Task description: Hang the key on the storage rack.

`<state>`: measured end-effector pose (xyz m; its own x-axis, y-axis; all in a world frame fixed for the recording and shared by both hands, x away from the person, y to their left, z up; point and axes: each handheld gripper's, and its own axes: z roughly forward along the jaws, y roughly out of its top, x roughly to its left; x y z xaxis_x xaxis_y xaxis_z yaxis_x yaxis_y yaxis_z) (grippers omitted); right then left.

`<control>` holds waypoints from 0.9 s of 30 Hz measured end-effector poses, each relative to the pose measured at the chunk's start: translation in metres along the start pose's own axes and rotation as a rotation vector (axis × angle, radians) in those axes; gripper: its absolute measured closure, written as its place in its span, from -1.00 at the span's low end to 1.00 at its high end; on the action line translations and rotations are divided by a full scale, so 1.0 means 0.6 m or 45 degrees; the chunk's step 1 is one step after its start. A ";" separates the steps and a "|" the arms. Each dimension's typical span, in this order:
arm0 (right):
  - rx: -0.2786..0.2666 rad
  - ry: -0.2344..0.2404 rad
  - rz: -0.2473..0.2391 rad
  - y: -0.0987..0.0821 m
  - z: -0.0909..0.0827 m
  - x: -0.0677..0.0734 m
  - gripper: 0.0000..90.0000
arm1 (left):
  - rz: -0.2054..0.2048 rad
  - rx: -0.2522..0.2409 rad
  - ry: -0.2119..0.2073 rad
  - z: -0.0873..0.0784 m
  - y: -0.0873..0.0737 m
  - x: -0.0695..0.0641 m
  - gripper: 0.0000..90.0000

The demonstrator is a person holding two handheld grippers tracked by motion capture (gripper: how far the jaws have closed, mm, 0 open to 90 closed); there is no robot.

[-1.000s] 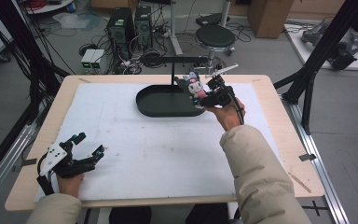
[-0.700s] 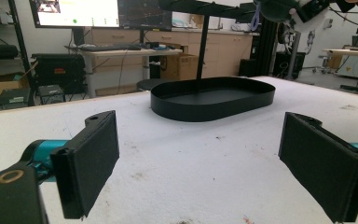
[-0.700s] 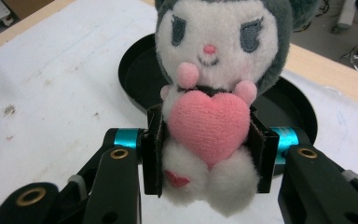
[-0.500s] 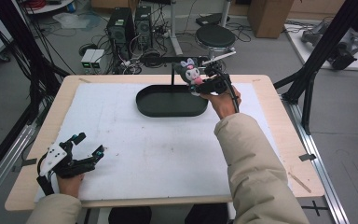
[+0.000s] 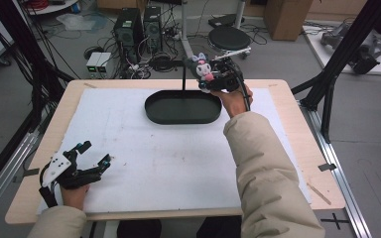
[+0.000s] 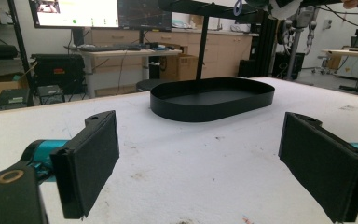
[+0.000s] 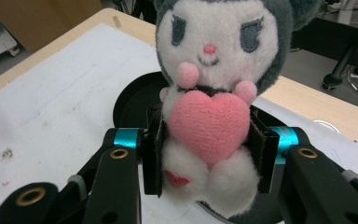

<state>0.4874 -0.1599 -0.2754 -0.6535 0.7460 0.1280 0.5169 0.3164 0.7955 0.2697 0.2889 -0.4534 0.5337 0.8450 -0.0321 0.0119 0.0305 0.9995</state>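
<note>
Right hand-held gripper (image 5: 213, 74) is up off the desk (image 5: 287, 94), at the far edge, just past the right end of the tray (image 5: 182, 107). It's pinching a plush (image 5: 202, 67): grey hood, white face, pink heart held at the chest. In the right gripper view the jaws press into the plush (image 7: 214, 93) body from both sides, level with the heart; head sticks up above the jaws, legs hang below. The plush sits above the tray (image 7: 130, 100) rim there, not touching it.

Right hand (image 5: 233, 96) wraps the gripper body, beige sleeve (image 5: 263, 168) runs back down the right side of the desk.

Tray is black, oval, shallow, lying on the white mat (image 5: 163, 153) at far centre. A thin black post (image 5: 183, 74) rises at its far side with a bar across the top; in the left gripper view the post (image 6: 201, 46) stands behind the tray (image 6: 212, 98). Nothing visible inside the tray.

Left hand-held gripper (image 5: 92, 156) is at the near left corner of the mat, low, well apart from the tray. Jaws spread wide, nothing between them; the left gripper view shows both pads (image 6: 91, 158) open over bare, slightly stained mat (image 6: 191, 172). Left hand (image 5: 72, 191) holds it from the near edge.

Floor beyond the desk: PC towers (image 5: 139, 29), cables, a round stool (image 5: 230, 38).
</note>
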 end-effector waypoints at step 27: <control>0.074 -0.080 0.017 -0.016 0.013 -0.025 0.27 | 0.006 -0.007 0.000 -0.001 0.000 -0.001 -0.72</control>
<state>0.4968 -0.1696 -0.2895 -0.6114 0.7851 0.0994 0.5578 0.3384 0.7579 0.2691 0.2886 -0.4536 0.5335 0.8453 -0.0272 0.0048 0.0291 0.9996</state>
